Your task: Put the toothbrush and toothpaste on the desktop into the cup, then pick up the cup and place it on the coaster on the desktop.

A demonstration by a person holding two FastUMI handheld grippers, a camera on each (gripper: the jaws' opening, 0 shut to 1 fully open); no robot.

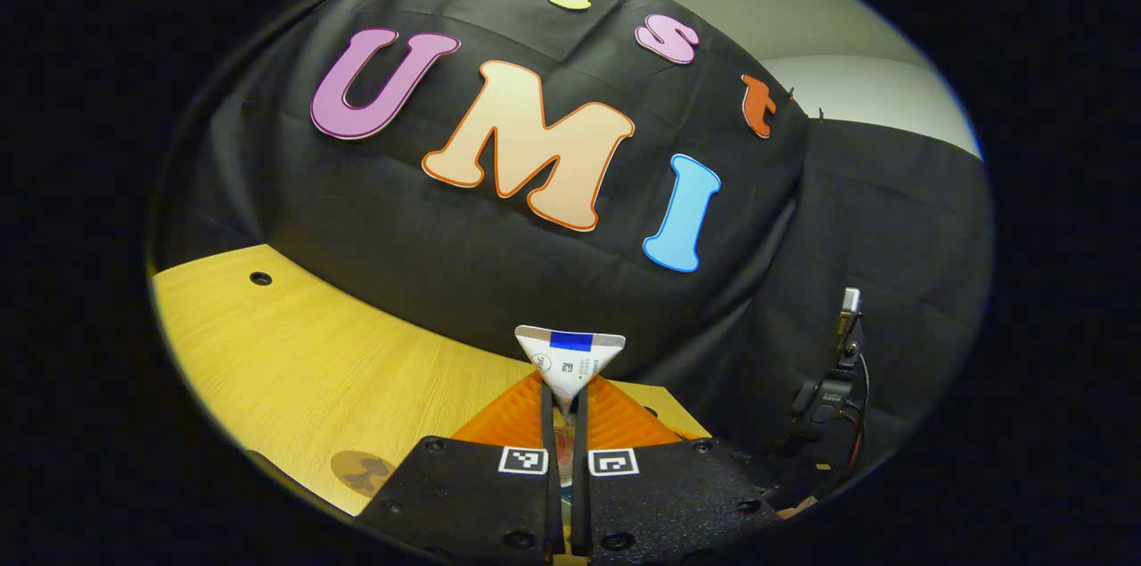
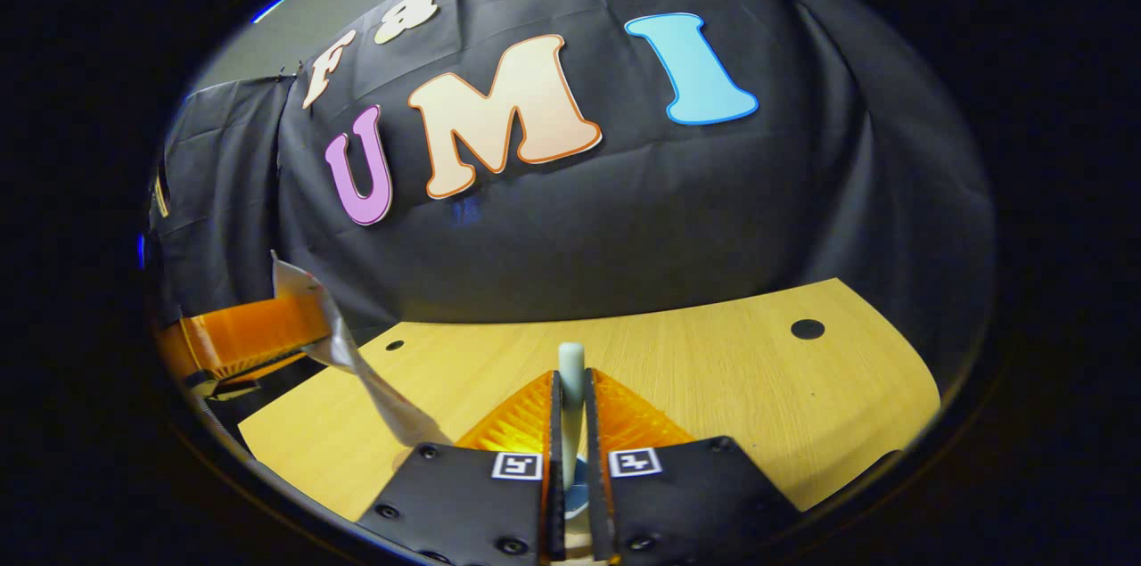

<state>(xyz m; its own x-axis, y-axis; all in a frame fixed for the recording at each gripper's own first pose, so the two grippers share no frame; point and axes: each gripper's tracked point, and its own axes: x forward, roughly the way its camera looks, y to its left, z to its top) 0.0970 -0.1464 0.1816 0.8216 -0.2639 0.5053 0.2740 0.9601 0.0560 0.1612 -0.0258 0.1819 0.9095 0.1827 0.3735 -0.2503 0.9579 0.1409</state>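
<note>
While the toothpaste is clamped between the left gripper jaws, crimped end protruding, the toothbrush is pinched upright — between the right gripper jaws.

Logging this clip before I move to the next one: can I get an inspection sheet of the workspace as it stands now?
Surface: wooden desktop with dark round holes.
Job's things: toothpaste tube held upright, crimped end up, in the left gripper; toothbrush handle upright in the right gripper. A brown coaster lies on the desktop at the lower left of the left gripper view.
Clutter: nothing seen.
Grippers: both shut on their items; the left gripper with the tube also shows at the left of the right gripper view.
Cables: wires on a black mounted device at the booth's side.
Surroundings: black cloth wall, pale wall above.
</note>
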